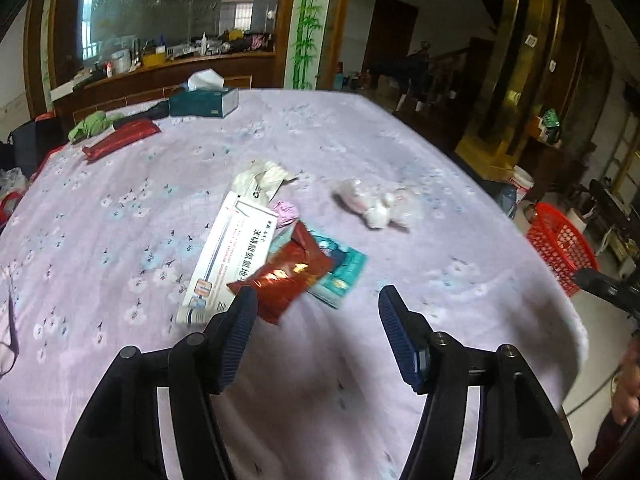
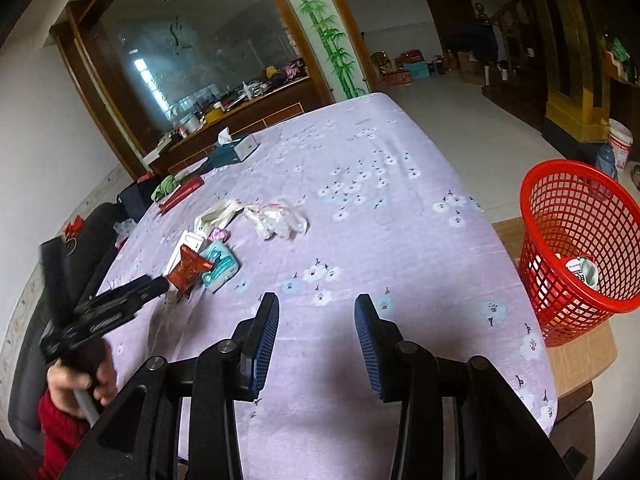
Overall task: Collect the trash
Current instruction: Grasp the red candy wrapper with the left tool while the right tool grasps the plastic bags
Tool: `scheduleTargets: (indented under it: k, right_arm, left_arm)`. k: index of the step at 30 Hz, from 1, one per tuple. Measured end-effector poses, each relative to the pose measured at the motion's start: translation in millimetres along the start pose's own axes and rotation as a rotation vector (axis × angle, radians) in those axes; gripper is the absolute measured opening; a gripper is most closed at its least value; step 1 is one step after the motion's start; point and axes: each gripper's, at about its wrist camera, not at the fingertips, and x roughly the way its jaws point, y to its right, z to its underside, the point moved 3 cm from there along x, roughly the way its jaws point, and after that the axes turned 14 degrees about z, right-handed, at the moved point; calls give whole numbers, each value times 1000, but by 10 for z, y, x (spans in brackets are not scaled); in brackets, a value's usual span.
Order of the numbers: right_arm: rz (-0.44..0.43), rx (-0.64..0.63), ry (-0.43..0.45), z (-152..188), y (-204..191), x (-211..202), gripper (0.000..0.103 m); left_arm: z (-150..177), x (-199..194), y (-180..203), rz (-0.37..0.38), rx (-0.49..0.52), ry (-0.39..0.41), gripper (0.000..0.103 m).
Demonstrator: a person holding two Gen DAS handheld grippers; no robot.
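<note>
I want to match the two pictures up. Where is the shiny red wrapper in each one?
Left wrist view: the red wrapper lies low and centre-left, at the left gripper 's left finger, on top of the white box.
Right wrist view: the red wrapper is at middle left, at the tip of the left gripper.
Shared landmark: the red basket, off the table's right side.

A home: floral-clothed table [image 2: 360,200], cluttered sideboard [image 2: 240,108], bamboo mural [image 2: 328,32].
</note>
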Motion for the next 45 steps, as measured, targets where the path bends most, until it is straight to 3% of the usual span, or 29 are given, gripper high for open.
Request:
scheduleTargets:
  k: [6,7,11,14,22,28,36,38,39,45]
  right_arm:
    - [12,-4,-8,-47,-25,35,43]
    - [9,-6,-12,-72,-42,58,45]
    - [-9,-23,-19,-202,-146,139,49]
    - [-31,-26,-36,-320,-250,274,53]
    - [-22,-61,-92,-668,-581,965,64]
    - [-31,-19,-147,-840,-669,1497,64]
    - [-34,-63,-187,-804,-904,1797,64]
    - [-12,-95,-188,-752,-963,1819,49]
    - [-8,-105,-192,-732,-977,1830,33]
    - [-2,-110,-175,-527,-993,1667,20]
  left_arm:
    - [-88,270,-204,-50,-33,-16,61]
    - [-84,310,-216,-58,-32,-26,58]
    - [-69,434,-232,-41,-42,-51,31]
    - [-60,447,-237,-50,-47,-39,27]
    - [18,125,-193,14,-104,32,26]
    - [138,-79,-123,41,-106,64,26]
    - [226,-122,-86,56,-98,82,26]
    - [246,-112,-54,60,-90,82,26]
    - [259,-110,-42,59,-88,82,26]
    - [323,-100,40,66,-88,87,26]
